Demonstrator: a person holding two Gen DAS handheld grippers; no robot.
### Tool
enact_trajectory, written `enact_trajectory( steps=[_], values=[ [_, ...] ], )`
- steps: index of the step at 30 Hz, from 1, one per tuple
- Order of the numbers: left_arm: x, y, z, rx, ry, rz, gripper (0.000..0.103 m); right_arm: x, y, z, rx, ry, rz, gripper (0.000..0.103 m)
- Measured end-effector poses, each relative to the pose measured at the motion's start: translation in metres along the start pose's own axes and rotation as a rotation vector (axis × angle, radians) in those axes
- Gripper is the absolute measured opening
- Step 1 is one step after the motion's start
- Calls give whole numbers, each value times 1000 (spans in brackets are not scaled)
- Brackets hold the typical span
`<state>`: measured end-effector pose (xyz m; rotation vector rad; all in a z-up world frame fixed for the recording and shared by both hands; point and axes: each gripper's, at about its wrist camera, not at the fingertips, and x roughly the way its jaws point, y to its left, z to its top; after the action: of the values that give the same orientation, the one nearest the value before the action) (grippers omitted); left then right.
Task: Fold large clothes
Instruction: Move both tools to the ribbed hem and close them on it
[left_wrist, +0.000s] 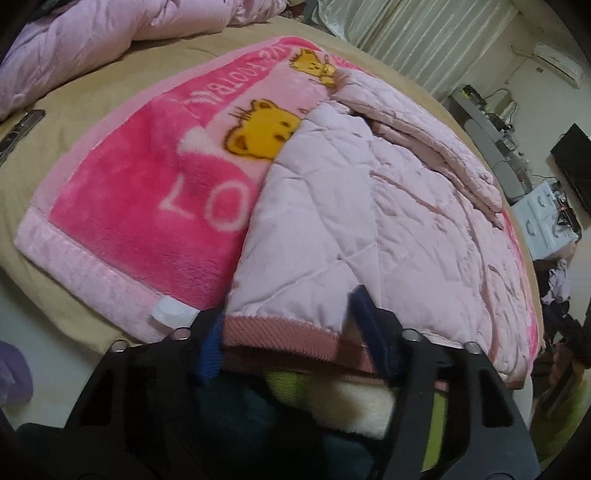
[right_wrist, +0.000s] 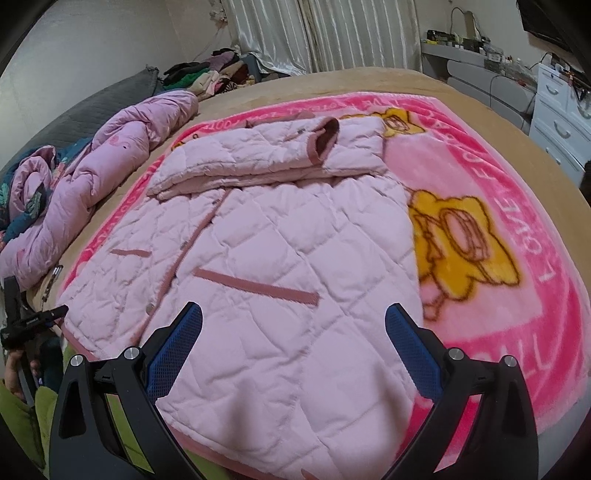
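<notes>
A pale pink quilted jacket (left_wrist: 369, 206) (right_wrist: 277, 240) lies flat on a bright pink cartoon blanket (left_wrist: 129, 192) (right_wrist: 517, 332) on the bed, one sleeve folded across its upper part (right_wrist: 280, 155). My left gripper (left_wrist: 287, 306) is down at the jacket's near corner. The ribbed darker pink hem (left_wrist: 280, 328) lies flat between its blue-padded fingers, half closed around it without squeezing it. My right gripper (right_wrist: 293, 317) hovers open just over the jacket's lower front, nothing between its fingers. At the right wrist view's left edge a hand (right_wrist: 14, 373) holds a black tool.
A crumpled pink quilt (left_wrist: 74, 44) (right_wrist: 92, 177) lies along the far side of the tan bed (left_wrist: 55, 110). A dark flat device (left_wrist: 22, 129) rests near it. Clothes pile (right_wrist: 218, 74), white drawers (right_wrist: 557, 118) and a cluttered desk (right_wrist: 480, 48) stand beyond the bed.
</notes>
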<state>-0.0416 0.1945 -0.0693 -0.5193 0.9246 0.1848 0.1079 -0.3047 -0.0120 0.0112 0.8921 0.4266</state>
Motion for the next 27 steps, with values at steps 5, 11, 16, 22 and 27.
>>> enact_trajectory(
  steps=[5,11,16,22,27],
  values=[
    [-10,-5,3,1,-43,-9,33,-1,-14,-11,9,29,-22,99],
    [-20,-18,8,34,-96,-25,21,-1,-25,-34,-16,103,-29,99],
    [-30,-31,13,70,-144,-13,20,6,-33,-54,22,195,15,99],
    [-29,-37,13,92,-142,18,20,15,-43,-80,108,303,92,99],
    [-27,-36,12,88,-130,27,20,24,-45,-99,173,358,194,96]
  ],
)
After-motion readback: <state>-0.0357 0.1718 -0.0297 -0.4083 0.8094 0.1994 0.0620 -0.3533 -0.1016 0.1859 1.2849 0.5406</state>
